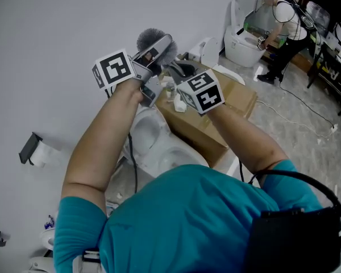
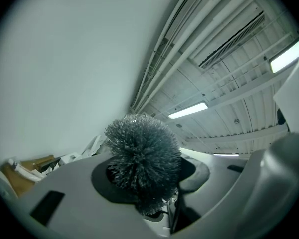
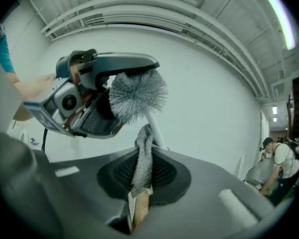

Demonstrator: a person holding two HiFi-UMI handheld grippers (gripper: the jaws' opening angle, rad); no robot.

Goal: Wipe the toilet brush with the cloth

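I'm clamping the toilet brush (image 2: 142, 156) by its springy bristle head in the left gripper (image 1: 159, 53), up by the left wall (image 1: 40, 44). I'm pinching the limp cloth (image 3: 142, 163) in the right gripper (image 3: 137, 195), at the brush's stiff, probably light handle (image 3: 157, 131).

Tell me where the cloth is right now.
In the right gripper view, the cloth is pinched between the fingers of the right gripper, just below the bristle head of the toilet brush.
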